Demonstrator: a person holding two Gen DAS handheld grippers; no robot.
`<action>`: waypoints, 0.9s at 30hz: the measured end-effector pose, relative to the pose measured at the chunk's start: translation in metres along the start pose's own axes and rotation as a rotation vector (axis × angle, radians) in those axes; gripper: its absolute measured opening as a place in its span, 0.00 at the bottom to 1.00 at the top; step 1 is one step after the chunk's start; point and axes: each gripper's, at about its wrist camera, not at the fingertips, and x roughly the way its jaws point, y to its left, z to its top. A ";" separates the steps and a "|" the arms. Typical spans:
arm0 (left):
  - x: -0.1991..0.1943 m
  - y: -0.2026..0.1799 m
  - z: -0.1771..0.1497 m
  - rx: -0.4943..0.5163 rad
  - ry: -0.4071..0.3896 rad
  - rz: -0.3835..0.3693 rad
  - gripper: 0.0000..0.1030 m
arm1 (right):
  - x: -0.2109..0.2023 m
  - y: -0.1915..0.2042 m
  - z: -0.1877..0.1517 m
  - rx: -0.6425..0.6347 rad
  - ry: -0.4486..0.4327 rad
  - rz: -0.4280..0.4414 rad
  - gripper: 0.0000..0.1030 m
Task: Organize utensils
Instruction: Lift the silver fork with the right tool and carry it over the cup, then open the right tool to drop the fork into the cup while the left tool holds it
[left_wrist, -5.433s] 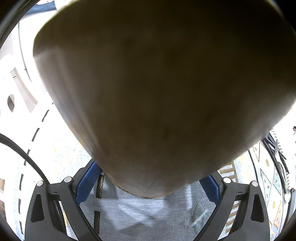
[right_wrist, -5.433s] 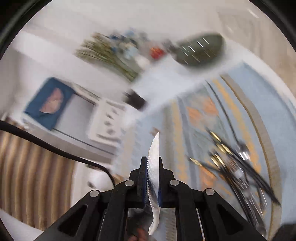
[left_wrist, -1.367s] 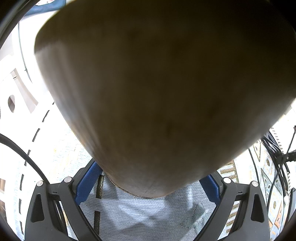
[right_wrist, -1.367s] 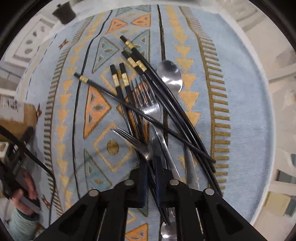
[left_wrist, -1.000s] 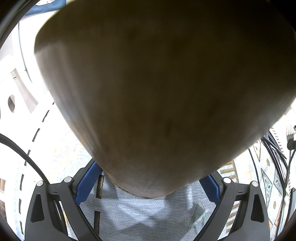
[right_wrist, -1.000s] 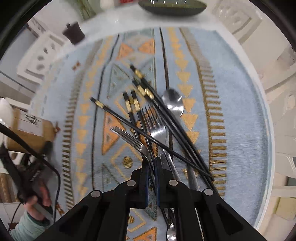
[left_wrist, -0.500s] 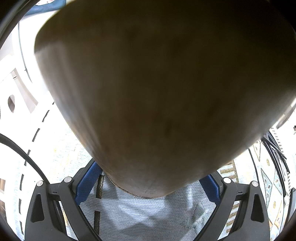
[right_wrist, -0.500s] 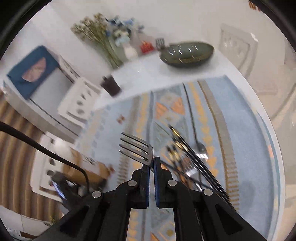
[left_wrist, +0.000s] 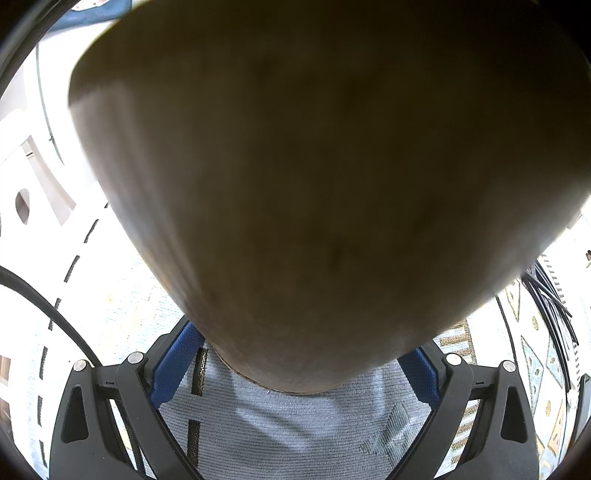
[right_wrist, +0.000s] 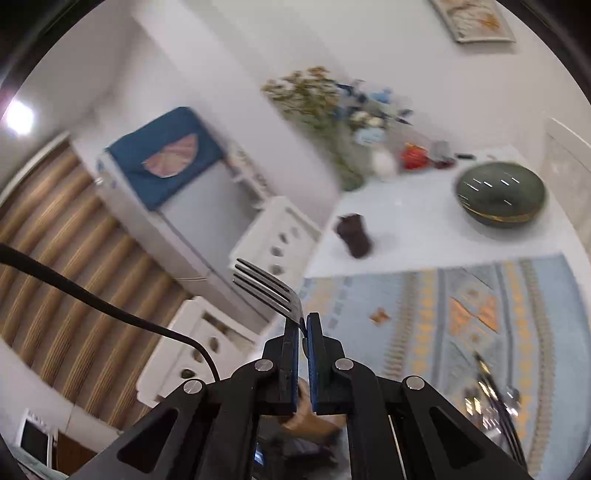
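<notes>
We've got the right gripper (right_wrist: 303, 325) clamped on a silver metal fork (right_wrist: 267, 288), lifted above the patterned blue mat (right_wrist: 480, 314), while the left gripper (left_wrist: 295, 365) braces the brown cylindrical holder (left_wrist: 314, 184) for drop-off.

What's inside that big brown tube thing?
The big brown cardboard tube, clamped by the left gripper, shows only its outer wall. Its opening faces away, so anything inside stays hidden.
</notes>
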 end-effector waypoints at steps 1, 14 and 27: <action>0.000 0.000 0.000 0.000 0.000 0.000 0.95 | 0.007 0.010 0.003 -0.014 0.003 0.019 0.04; 0.000 0.000 0.000 0.000 0.000 0.000 0.94 | 0.059 0.051 -0.002 -0.098 0.082 0.102 0.04; 0.000 0.000 0.000 0.000 0.000 0.001 0.94 | 0.092 0.032 -0.024 -0.059 0.191 0.056 0.04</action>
